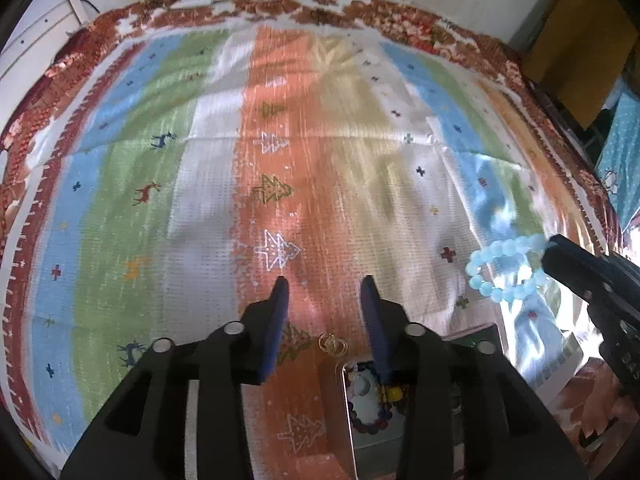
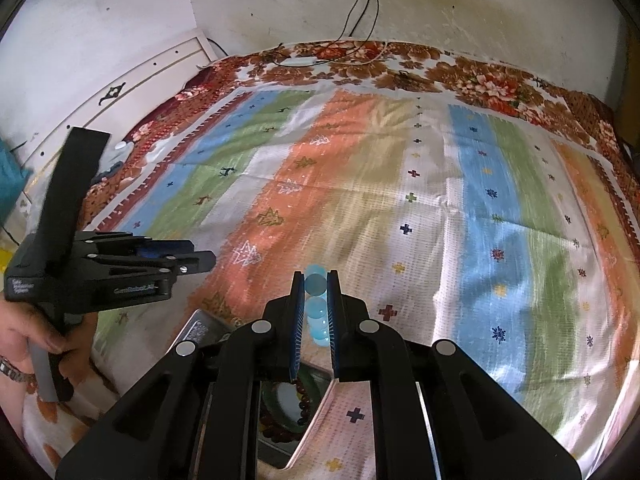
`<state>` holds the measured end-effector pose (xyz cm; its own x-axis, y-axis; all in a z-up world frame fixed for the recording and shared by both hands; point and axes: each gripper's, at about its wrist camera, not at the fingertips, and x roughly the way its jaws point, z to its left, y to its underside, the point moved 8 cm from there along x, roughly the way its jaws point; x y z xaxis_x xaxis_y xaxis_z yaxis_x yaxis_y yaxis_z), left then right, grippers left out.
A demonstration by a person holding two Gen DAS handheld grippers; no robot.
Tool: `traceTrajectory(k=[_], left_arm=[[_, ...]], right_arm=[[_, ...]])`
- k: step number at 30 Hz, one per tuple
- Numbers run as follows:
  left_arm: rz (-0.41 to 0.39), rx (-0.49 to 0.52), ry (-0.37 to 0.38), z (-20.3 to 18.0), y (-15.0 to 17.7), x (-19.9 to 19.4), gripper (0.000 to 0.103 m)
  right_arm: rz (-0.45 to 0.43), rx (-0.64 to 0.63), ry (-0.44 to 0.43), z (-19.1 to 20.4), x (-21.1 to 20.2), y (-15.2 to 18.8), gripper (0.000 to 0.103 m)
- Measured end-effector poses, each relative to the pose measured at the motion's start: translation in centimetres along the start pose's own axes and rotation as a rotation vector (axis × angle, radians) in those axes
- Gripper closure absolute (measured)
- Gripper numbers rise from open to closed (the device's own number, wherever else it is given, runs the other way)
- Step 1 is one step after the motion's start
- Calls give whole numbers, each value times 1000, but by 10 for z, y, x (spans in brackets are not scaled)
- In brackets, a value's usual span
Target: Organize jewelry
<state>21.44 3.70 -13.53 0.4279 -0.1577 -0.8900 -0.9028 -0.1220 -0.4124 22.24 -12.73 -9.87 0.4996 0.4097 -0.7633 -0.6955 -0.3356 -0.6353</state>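
A light blue bead bracelet [image 2: 315, 285] is pinched between the blue pads of my right gripper [image 2: 315, 277], which is shut on it above the striped bedspread [image 2: 400, 208]. In the left wrist view the same bracelet [image 1: 505, 269] hangs as a loop from the right gripper [image 1: 554, 254] at the right edge. My left gripper [image 1: 324, 282] is open over the orange stripe with nothing between its fingers. A small gold ring piece [image 1: 333, 345] lies on the cloth below it. An open jewelry box [image 1: 347, 408] with mixed beads sits under the left gripper's right finger; it also shows beneath the right gripper, holding a brown bead bracelet [image 2: 305, 400].
A person's hand [image 2: 24, 320] holds the left gripper [image 2: 200, 262] at the left. A white headboard [image 2: 152, 76] and wall lie beyond the bed, with cables [image 2: 360, 8] hanging down. A floral blanket [image 2: 480, 76] borders the bedspread.
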Motion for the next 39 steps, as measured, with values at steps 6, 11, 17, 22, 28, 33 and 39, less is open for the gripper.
traceTrajectory(k=[6, 11, 17, 22, 28, 33, 39], left_arm=[[112, -8, -12, 1, -2, 26, 39], [249, -85, 8, 12, 7, 50, 38], [356, -82, -17, 10, 15, 70, 37], [371, -80, -12, 0, 17, 71, 35], [414, -104, -2, -2, 22, 79, 35], [453, -75, -2, -8, 21, 90, 42], [502, -62, 4, -17, 24, 100, 51]], right_arm=[[10, 0, -3, -12, 7, -6, 91], [23, 5, -11, -19, 14, -12, 91], [35, 5, -24, -23, 20, -14, 91], [53, -2, -44, -20, 24, -11, 91], [66, -31, -77, -7, 24, -10, 91], [77, -63, -98, 2, 24, -9, 91], [95, -78, -94, 1, 29, -9, 91]])
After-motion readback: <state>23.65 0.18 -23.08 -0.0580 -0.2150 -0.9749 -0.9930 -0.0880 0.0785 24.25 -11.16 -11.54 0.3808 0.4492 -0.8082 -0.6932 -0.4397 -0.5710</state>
